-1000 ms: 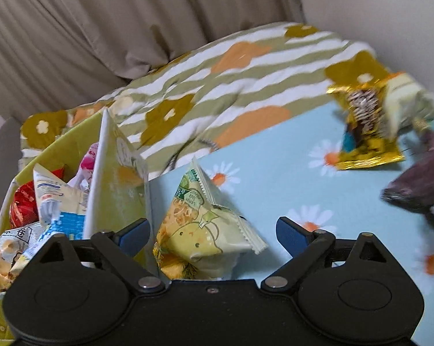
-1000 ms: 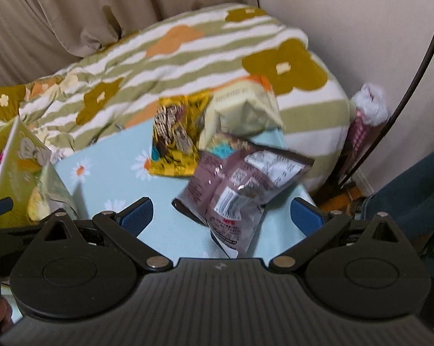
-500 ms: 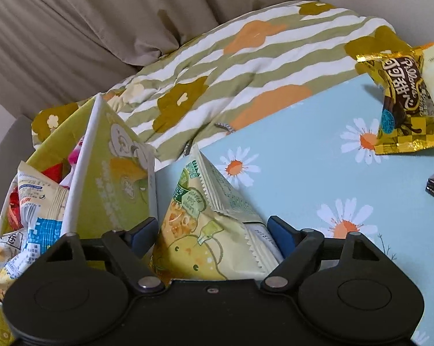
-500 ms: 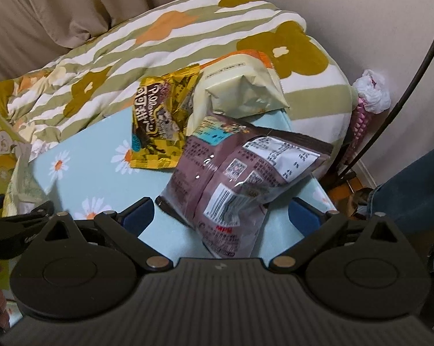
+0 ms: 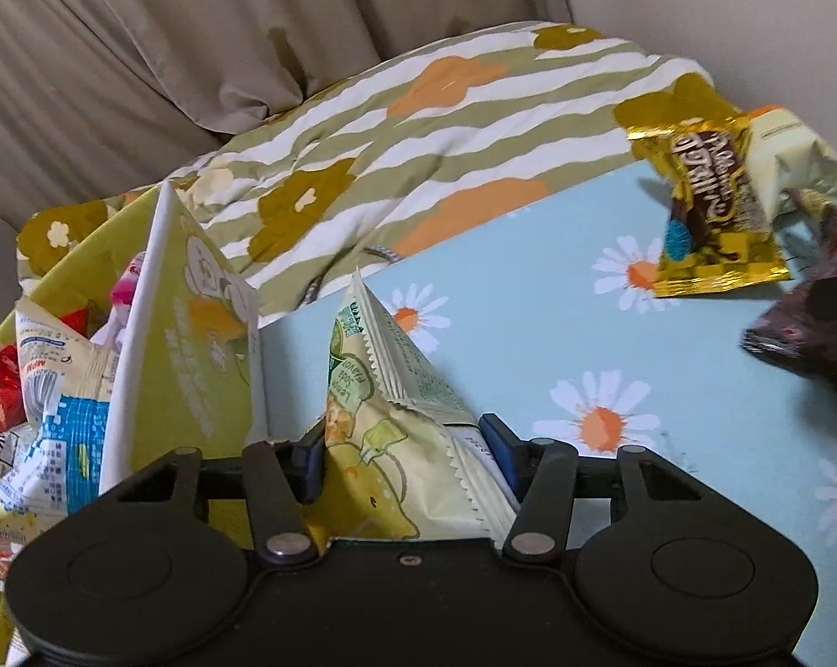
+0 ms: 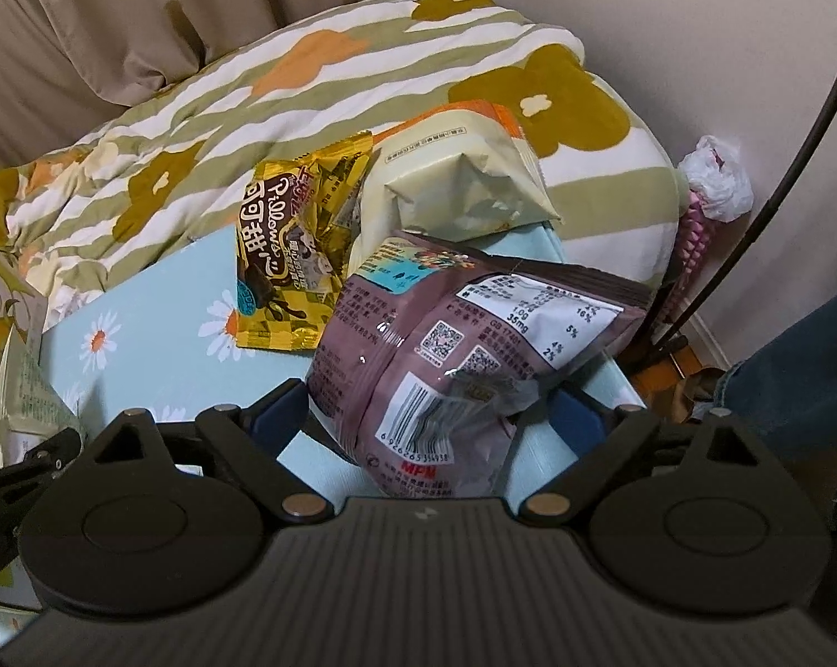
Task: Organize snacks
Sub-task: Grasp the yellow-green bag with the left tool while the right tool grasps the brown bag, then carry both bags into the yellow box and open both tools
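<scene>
The purple snack bag (image 6: 446, 350), glossy with barcode and QR codes showing, is sitting on the daisy tablecloth (image 6: 157, 344), and the right gripper (image 6: 426, 417) is squeezing it. Left gripper (image 5: 404, 453) is pinching the smaller pale-green lemon soda packet (image 5: 385, 417) beside the green box (image 5: 190, 344).

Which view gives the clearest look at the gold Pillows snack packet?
The right wrist view: the gold Pillows packet lies near frame centre, lettering sharp, on the daisy tablecloth; only its right edge is hidden by the purple packet. In the left wrist view it sits far right, distorted and slightly blurred.
</scene>
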A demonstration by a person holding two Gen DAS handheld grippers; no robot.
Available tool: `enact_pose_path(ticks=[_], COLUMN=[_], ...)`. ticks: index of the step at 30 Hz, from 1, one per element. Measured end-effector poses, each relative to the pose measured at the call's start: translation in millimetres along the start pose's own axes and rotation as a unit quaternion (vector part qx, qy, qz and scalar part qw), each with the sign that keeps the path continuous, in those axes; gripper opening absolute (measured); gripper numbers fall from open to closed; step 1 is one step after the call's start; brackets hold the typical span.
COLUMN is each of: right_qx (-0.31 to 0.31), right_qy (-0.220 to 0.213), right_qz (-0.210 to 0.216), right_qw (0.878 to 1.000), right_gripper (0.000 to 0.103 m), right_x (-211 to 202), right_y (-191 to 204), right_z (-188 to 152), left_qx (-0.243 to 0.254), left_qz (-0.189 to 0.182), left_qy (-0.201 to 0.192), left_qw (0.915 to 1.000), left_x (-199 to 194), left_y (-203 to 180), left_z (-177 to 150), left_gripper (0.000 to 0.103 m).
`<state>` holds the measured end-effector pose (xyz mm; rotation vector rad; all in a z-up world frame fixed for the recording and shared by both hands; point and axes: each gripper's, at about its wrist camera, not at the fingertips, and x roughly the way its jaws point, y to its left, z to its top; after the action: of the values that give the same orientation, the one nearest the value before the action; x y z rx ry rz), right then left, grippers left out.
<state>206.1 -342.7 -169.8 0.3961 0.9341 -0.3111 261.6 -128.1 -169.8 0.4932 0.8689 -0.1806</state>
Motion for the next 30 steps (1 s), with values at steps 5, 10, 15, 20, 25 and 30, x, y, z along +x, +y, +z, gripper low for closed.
enact_pose_path(ticks=[5, 10, 15, 20, 25, 30], right_qx=[0.018, 0.037, 0.011, 0.020, 0.002, -0.037], right_qy=[-0.008, -0.007, -0.014, -0.004, -0.013, -0.028], right_qz=[0.015, 0.035, 0.035, 0.053, 0.060, 0.084], right_qw=[1.000, 0.999, 0.999, 0.998, 0.998, 0.995], right_gripper=[0.103, 0.103, 0.086, 0.076, 0.074, 0.074], right_x=[2.1, 4.0, 0.1, -2.5, -18.7, -47.3], right_y=[-5.8, -13.5, -12.2, -19.5, -18.2, -8.2], right_z=[0.8, 0.3, -0.5, -4.1, -8.3, -7.1], left_qx=[-0.003, -0.009, -0.019, -0.026, -0.035, -0.057], left_qz=[-0.010, -0.009, -0.008, -0.014, -0.016, -0.013], left_qy=[-0.008, -0.008, -0.008, -0.016, -0.033, -0.057], left_qw=[0.9999, 0.9999, 0.9998, 0.9994, 0.9987, 0.9967], left_x=[-13.2, -21.5, -28.2, -40.3, -61.4, -89.5], left_y=[-2.8, -1.0, 2.5, 0.3, -0.3, 6.4], left_z=[-2.4, -7.0, -12.5, -14.3, -14.9, -17.4], left_gripper=[0.058, 0.058, 0.058, 0.058, 0.057, 0.057])
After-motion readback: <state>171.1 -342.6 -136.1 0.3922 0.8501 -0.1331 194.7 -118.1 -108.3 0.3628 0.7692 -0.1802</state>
